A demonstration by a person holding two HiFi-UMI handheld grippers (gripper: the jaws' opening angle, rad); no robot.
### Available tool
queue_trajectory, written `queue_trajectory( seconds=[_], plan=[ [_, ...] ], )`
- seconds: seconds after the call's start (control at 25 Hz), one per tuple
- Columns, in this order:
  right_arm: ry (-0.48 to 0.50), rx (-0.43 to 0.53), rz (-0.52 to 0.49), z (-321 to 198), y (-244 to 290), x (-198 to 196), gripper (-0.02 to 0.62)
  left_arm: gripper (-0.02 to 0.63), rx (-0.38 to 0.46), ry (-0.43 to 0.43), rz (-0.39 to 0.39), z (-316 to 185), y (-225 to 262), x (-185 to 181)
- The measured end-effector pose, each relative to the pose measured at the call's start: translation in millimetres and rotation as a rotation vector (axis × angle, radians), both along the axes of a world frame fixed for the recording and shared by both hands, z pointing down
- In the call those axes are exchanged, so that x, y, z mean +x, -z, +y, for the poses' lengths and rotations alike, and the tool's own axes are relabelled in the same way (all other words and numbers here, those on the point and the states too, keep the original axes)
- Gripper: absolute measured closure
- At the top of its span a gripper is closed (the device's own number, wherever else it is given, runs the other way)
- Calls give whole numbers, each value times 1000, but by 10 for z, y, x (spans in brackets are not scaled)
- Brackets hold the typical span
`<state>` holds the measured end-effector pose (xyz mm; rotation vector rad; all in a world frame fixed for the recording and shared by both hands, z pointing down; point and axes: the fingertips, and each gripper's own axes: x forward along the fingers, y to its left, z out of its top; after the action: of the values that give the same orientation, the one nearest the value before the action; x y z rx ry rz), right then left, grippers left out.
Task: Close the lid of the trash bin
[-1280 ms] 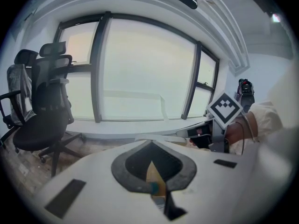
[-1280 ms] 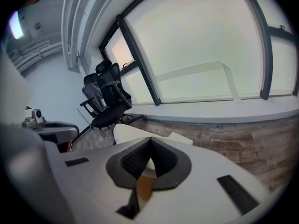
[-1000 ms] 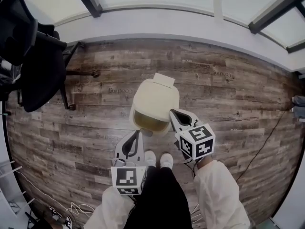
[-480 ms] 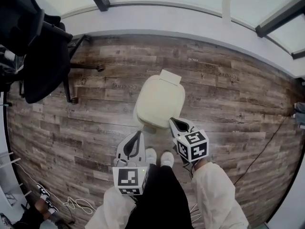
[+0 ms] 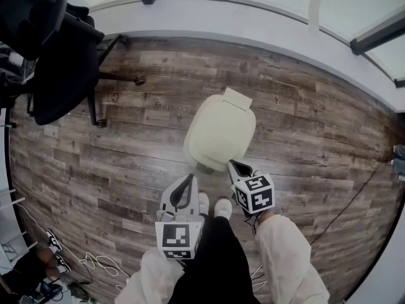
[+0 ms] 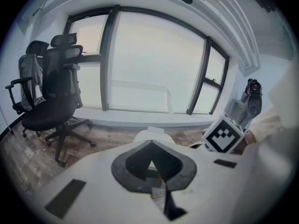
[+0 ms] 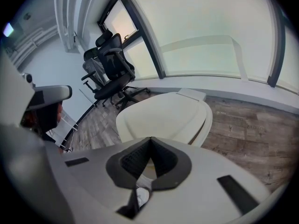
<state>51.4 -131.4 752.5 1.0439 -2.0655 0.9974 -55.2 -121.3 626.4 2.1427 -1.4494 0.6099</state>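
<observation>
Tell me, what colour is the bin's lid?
The smooth plastic bin lid is plain cream, clearest in the head view.

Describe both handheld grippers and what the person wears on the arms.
The left gripper and right gripper match. Each has a pale grey body and dark pads lining the jaws around a teardrop-shaped gap. Each also carries a white cube with black square markers at the rear. Both sleeves are loose and off-white.

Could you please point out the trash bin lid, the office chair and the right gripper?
trash bin lid (image 5: 220, 132): head view, middle of its top.
office chair (image 5: 60, 81): head view, its black padding.
right gripper (image 5: 233, 166): head view, between its fingertips.
</observation>
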Motion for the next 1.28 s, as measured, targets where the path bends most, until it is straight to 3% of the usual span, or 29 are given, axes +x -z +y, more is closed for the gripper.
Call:
queue_trajectory(
  seconds=[0.92,1.28],
  plan=[
    [21,-138,94,75,-592,-95,571,598,-37,-1,5,-179,-250,-156],
    [21,-149,109,48,-648,-94,571,598,-50,-5,8,-207,-317,-155]
  ],
)
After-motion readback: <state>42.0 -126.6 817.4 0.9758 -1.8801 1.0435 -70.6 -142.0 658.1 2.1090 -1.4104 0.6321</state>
